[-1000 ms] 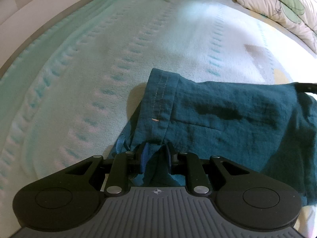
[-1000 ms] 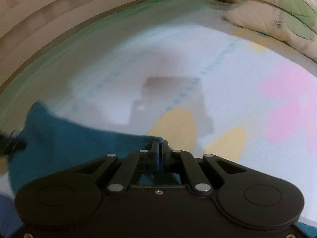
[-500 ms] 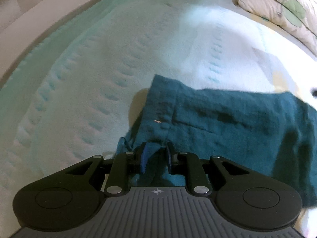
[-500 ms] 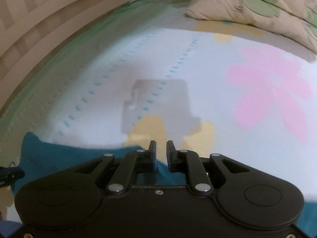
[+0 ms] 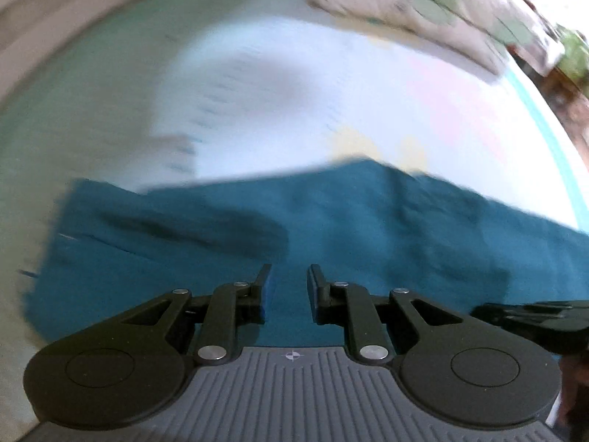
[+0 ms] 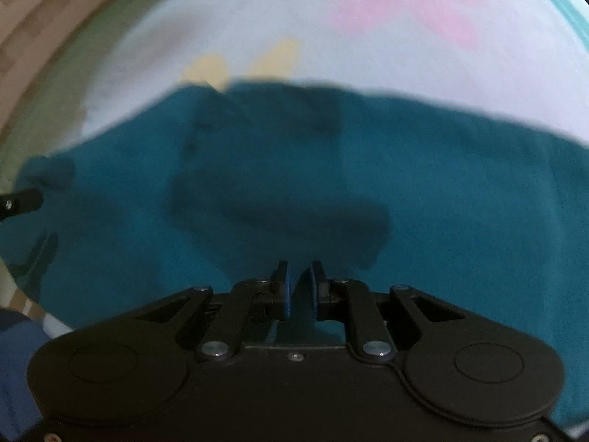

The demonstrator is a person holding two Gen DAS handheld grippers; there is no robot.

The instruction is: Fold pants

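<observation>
The teal pants (image 5: 331,221) lie spread flat on the bed sheet (image 5: 257,92), and fill the middle of the right wrist view (image 6: 294,169). My left gripper (image 5: 289,276) is open and empty just above the cloth near its front edge. My right gripper (image 6: 299,280) has its jaws a small gap apart over the pants, with nothing held between them. The right gripper's tip shows in the left wrist view (image 5: 530,313) at the right edge. Both views are blurred by motion.
A flowered pillow (image 5: 423,11) lies at the far end of the bed. The sheet has pink and yellow flower prints (image 6: 397,11). A wooden bed frame (image 6: 33,29) curves along the left. A blue cloth (image 6: 14,361) shows at the lower left.
Both grippers let go of the pants and opened. The pants dropped flat on the bed. Both grippers swung so the cloth lies spread in front of them.
</observation>
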